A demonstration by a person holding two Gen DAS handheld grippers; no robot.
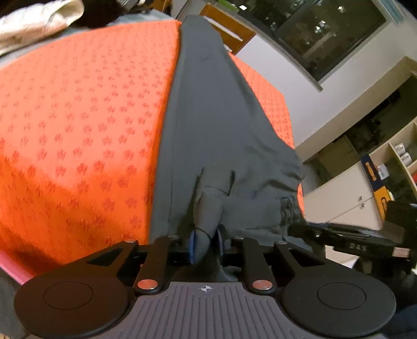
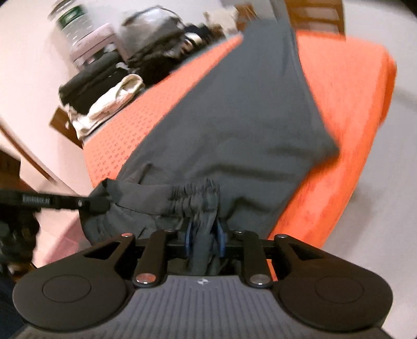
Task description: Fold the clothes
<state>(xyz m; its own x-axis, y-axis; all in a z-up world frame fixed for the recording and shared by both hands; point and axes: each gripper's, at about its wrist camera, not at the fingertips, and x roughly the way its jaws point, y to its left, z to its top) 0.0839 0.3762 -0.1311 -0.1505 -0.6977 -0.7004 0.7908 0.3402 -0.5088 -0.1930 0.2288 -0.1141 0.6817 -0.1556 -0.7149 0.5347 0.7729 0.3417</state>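
Your left gripper [image 1: 206, 241] is clenched on a pinch of the grey trousers [image 1: 208, 125], the cloth bunched up between its blue pads [image 1: 192, 243]. Your right gripper [image 2: 204, 240] grips the gathered elastic waistband [image 2: 198, 200] the same way, fabric pressed between both pads and trailing down behind them. Each tool shows at the edge of the other's view (the right one enters the left camera from the right side, the left one enters the right camera from the left side), so both hold the waist end, well apart along it.

From there the trousers run away from you, lying long and narrow across an orange patterned cover [image 1: 86, 112] on a flat surface; the far leg end reaches the cover's far edge.

Beyond the cover, at its far left, sits a cream rolled cloth [image 2: 114, 99] with dark folded garments [image 2: 88, 80] beside it, and a heap of dark things behind. A wooden chair back [image 2: 315, 13] stands past the far edge. The left camera also catches a dark window [image 1: 325, 31], pale cabinets with shelves [image 1: 365, 187] and a light floor.

The right view is smeared, so the heap and the green-labelled container [image 2: 73, 23] above it cannot be made out. How the waistband lies beneath the tools is hidden by their bodies.
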